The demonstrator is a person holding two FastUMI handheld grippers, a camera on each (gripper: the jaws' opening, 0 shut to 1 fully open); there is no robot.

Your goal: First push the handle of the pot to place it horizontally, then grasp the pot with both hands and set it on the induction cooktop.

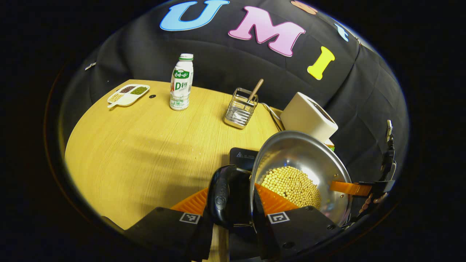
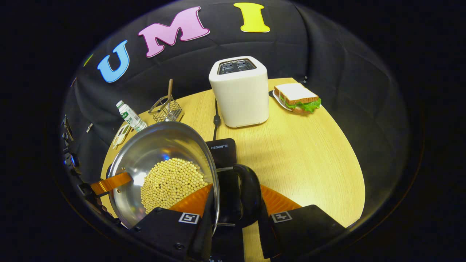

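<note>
A steel pot [image 1: 302, 171] half-filled with pale beans hangs above the wooden table [image 1: 138, 145], carried by 2 grippers. The left gripper [image 1: 233, 203] is clenched on the black side handle [image 1: 227, 194] at one rim; the right gripper [image 2: 236, 203] is clenched on the opposite side handle [image 2: 242, 193], its fingers also straddling the pot's rim. From the left gripper view, the far gripper's finger reaches over the opposite edge of the pot.

Judging by this, the handle-pushing step looks finished and the 2-handed lift is underway. What remains is the set-down: the black induction cooktop [image 2: 222, 151] sits on the table just beyond and partly beneath the pot, which appears tilted and not yet resting on it.

Around it, a white toaster [image 2: 240, 91] stands toward the table's far edge right behind the cooktop, its cord trailing alongside. A wire utensil basket [image 1: 241, 108], a drink bottle [image 1: 181, 82] and a divided dish [image 1: 128, 94] occupy the far left edge; a sandwich [image 2: 297, 97] sits at the far right edge. The toaster looks like the nearest obstacle.
</note>
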